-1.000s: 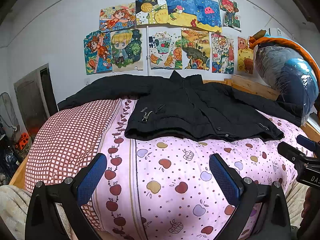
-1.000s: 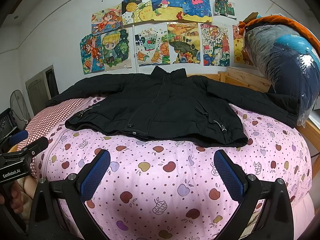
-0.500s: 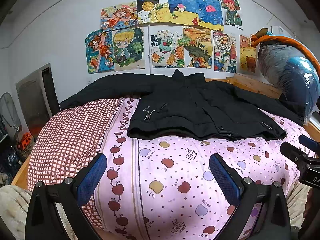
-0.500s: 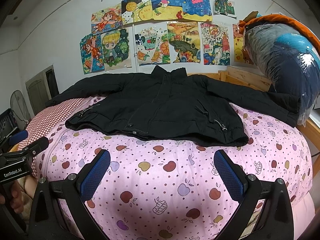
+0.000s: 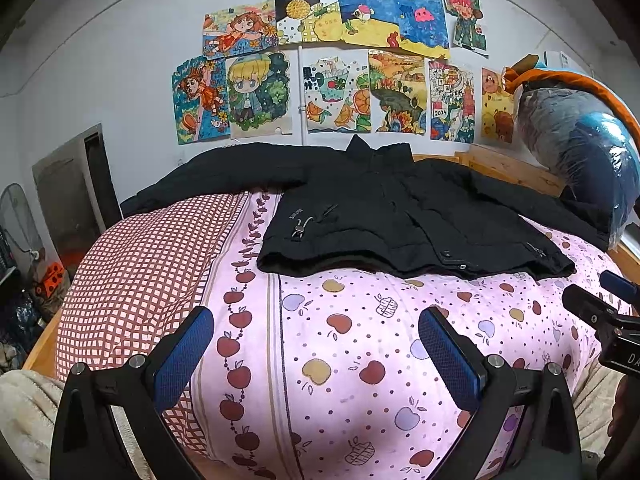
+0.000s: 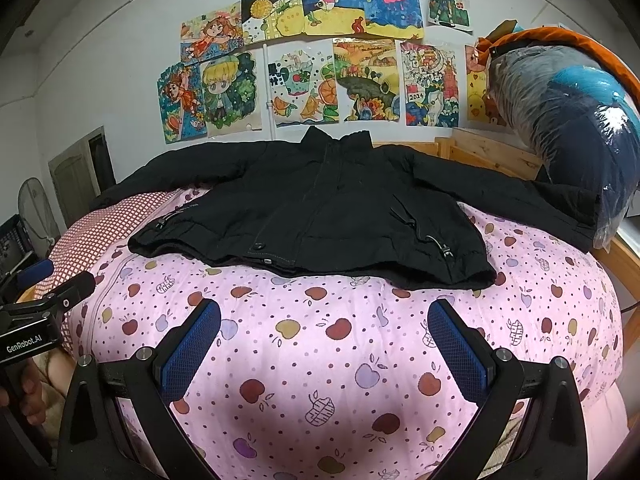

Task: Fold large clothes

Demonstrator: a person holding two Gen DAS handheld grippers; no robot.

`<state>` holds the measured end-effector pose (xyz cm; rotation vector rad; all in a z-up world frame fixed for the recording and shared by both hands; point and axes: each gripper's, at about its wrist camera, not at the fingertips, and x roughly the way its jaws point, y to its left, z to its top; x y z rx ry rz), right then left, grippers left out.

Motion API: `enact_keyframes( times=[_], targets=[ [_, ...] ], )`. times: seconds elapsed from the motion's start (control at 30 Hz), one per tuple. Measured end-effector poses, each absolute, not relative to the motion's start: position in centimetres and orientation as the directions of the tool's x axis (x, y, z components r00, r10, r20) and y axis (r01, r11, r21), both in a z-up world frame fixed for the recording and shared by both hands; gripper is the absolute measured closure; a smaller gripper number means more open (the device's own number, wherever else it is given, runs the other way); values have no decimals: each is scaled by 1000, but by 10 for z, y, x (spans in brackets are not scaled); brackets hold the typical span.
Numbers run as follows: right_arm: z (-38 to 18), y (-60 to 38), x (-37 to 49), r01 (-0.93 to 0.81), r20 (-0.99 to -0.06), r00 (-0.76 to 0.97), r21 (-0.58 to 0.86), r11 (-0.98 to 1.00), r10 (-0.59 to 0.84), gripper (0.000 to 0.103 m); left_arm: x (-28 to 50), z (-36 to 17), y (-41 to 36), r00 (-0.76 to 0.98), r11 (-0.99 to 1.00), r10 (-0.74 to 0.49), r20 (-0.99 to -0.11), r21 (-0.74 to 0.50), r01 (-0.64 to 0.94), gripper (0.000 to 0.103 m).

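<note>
Blue-padded fingers [image 5: 182, 360] of the left gripper [image 5: 316, 356] spread wide at the bottom of the left wrist frame, gripping nothing, hovering over the pink apple-print bedspread [image 5: 360, 360]. Same with the right gripper [image 6: 324, 348]: fingers [image 6: 456, 348] splayed fully apart in the lower part of its frame, empty, above the same bedspread. Seen also at the right edge of the left wrist frame, and the left gripper at the left edge of the right wrist frame, held by a hand [image 6: 30, 392] in the lower left corner.

Lay flat in the middle of both frames, front up, sleeves stretched out left and right: black jacket [image 5: 400, 216]. Collar toward the wall of colourful drawings [image 5: 340, 68], hem nearest the fingers yet well apart from them, with open bedspread between. Left sleeve draped above a red checked pillow [image 5: 152, 256]; right sleeve ended beside a plastic-wrapped bundle [image 5: 580, 152] at the right edge.
</note>
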<state>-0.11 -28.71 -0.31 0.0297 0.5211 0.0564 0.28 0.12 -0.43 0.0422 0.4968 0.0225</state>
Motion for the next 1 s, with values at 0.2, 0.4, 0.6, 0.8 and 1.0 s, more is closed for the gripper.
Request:
enact_keyframes(
  times=[0.2, 0.4, 0.6, 0.8, 1.0],
  targets=[
    [-3, -285, 2, -32, -522, 852, 40, 999, 48, 1, 3, -5, 1, 873, 998, 40, -486, 52, -16, 0],
    [-4, -286, 4, -15, -537, 843, 37, 999, 32, 1, 6, -5, -2, 865, 997, 57, -498, 71, -25, 0],
    [-4, -289, 8, -8, -538, 842, 32, 999, 24, 1, 11, -4, -4, 858, 996, 68, -509, 82, -30, 0],
    [-3, -292, 15, -3, -536, 844, 30, 1000, 19, 1, 20, -3, -5, 849, 995, 81, -523, 94, -37, 0],
    [-1, -296, 27, 4, -532, 846, 26, 1000, 10, 1, 33, -1, -8, 843, 992, 100, -529, 119, -43, 0]
  ],
)
